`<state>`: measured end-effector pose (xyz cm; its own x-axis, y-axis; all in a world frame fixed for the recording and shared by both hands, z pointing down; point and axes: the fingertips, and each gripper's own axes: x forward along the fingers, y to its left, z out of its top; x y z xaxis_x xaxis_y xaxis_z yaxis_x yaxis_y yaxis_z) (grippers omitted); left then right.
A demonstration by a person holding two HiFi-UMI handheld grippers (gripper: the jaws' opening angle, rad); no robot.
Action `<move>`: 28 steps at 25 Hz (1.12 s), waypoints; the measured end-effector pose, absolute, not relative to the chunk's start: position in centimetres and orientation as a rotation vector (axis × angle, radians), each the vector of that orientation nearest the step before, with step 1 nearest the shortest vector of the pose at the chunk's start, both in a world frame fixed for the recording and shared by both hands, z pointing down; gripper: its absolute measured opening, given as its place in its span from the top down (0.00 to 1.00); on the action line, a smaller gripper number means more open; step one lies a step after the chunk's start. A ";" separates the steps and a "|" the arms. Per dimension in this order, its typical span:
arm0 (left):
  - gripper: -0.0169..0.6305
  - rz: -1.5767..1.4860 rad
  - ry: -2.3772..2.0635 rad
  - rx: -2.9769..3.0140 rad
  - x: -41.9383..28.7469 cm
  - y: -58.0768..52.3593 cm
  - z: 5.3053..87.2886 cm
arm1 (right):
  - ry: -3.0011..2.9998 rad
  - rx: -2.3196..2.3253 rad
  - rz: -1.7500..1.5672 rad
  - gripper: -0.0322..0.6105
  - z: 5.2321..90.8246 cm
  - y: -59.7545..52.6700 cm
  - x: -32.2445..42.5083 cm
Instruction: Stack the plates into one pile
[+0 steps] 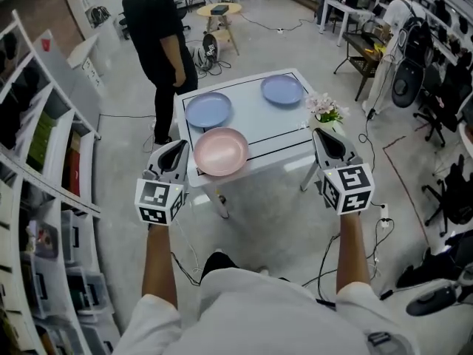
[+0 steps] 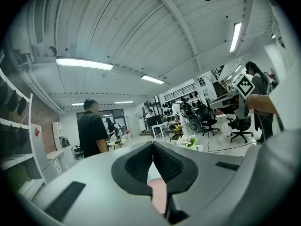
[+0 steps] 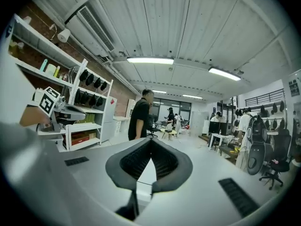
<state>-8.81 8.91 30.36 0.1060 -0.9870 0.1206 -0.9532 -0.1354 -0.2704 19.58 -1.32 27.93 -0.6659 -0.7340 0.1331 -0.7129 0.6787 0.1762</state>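
White table (image 1: 255, 124) holds three unstacked plates (image 1: 220, 151) beside shelving (image 1: 44, 161).

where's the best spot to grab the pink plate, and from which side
Likely the near-left rim of the round pink plate, from the left hand-held gripper's side. It lies flat on the white table; only its raised rim offers a pinch.

The pink plate (image 1: 220, 151), the nearer blue plate (image 1: 208, 110) and the farther blue plate (image 1: 281, 89) looked like smooth plastic with a soft sheen. The white worktop (image 1: 255, 128) was smooth and matt. The left gripper (image 2: 153, 149) and the right gripper (image 3: 150, 145) had matt grey plastic shells, and their jaws bore black ribbed pads (image 2: 136, 166). The pale floor (image 1: 281, 220) shone faintly.
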 end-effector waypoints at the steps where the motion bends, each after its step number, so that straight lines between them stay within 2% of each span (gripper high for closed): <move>1: 0.95 -0.417 1.978 -2.240 -8.9 8.6 30.5 | -2.705 1.163 -0.159 0.93 28.0 -1.5 19.4; 8: 0.95 -0.407 1.978 -2.226 -11.7 4.7 31.2 | -2.718 1.054 -0.168 0.93 29.5 -4.3 15.2; 19: 0.95 -0.395 1.921 -2.249 -24.7 -6.9 30.2 | -2.690 1.163 -0.212 0.93 27.3 -14.8 3.2; 28: 0.95 -0.381 1.810 -2.345 -31.1 -16.9 30.2 | -2.659 1.211 -0.147 0.93 27.8 -22.0 -4.3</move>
<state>-31.12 -16.92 30.16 0.2377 -0.9656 0.1057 -0.9262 -0.2581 -0.2747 -4.27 -22.00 27.79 -0.6378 -0.7547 0.1537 -0.7331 0.6560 0.1792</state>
